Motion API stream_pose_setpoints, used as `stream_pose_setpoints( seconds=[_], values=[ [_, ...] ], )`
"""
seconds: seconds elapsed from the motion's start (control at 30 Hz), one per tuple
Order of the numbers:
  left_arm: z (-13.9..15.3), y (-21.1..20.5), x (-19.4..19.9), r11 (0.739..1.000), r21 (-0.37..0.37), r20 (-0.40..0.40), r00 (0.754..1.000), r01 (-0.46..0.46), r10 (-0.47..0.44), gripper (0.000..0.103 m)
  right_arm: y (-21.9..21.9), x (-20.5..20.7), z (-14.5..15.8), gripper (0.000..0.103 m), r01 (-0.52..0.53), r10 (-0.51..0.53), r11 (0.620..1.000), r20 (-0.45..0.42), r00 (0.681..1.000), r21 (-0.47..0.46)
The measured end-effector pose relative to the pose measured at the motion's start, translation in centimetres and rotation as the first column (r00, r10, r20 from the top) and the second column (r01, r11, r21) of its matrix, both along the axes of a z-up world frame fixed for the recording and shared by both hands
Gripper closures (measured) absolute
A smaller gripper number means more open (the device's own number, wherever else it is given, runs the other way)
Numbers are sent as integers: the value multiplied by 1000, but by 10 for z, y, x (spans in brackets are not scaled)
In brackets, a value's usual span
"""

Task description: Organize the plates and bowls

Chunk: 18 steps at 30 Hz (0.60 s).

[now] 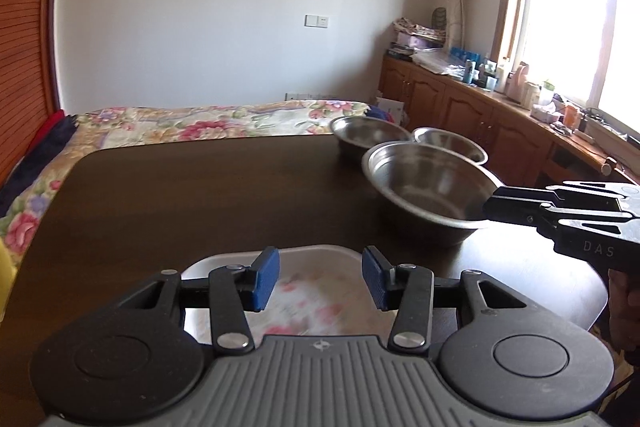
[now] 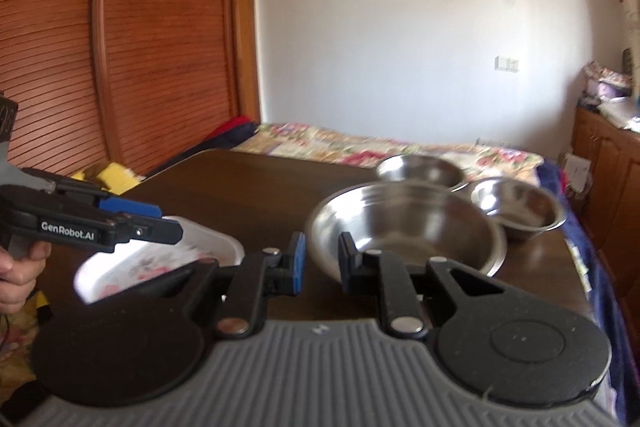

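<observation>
A large steel bowl (image 1: 428, 187) (image 2: 404, 223) sits toward the right of the dark table (image 1: 200, 195). My right gripper (image 1: 491, 209) (image 2: 322, 261) is shut on its near rim, one finger inside the bowl and one outside. Two smaller steel bowls (image 1: 366, 133) (image 1: 450, 143) stand just behind it, also seen in the right wrist view (image 2: 420, 171) (image 2: 518, 203). A white, rounded-rectangle plate with a flower pattern (image 1: 320, 307) (image 2: 140, 267) lies at the near edge. My left gripper (image 1: 320, 279) (image 2: 170, 221) hovers open over it, holding nothing.
Beyond the table's far edge is a bed with a floral cover (image 1: 192, 123). Wooden cabinets with cluttered tops (image 1: 472, 99) run along the right under a bright window. A slatted wooden wardrobe (image 2: 120, 47) stands at the left. A hand (image 2: 16, 267) holds the left gripper.
</observation>
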<state>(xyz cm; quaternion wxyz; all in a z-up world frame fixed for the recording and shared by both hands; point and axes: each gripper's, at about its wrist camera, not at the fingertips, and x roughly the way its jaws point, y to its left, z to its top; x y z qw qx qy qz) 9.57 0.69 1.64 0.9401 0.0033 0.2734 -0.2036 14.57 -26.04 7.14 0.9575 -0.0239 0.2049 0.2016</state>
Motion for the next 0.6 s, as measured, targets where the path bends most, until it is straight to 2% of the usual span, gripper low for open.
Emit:
stream_pose_setpoints(
  seconds=[0.47, 0.53, 0.6],
  values=[
    [-3, -60, 38, 999, 26, -24, 999, 36, -35, 54, -58, 25, -17, 81, 138, -139, 990, 43, 989, 33],
    [-4, -64, 43, 999, 28, -29, 999, 33, -32, 54, -62, 30, -20, 74, 147, -149, 988, 41, 988, 38],
    [-5, -69, 47, 999, 25, -34, 999, 31, -30, 54, -68, 32, -23, 54, 156, -157, 987, 42, 987, 43]
  ],
)
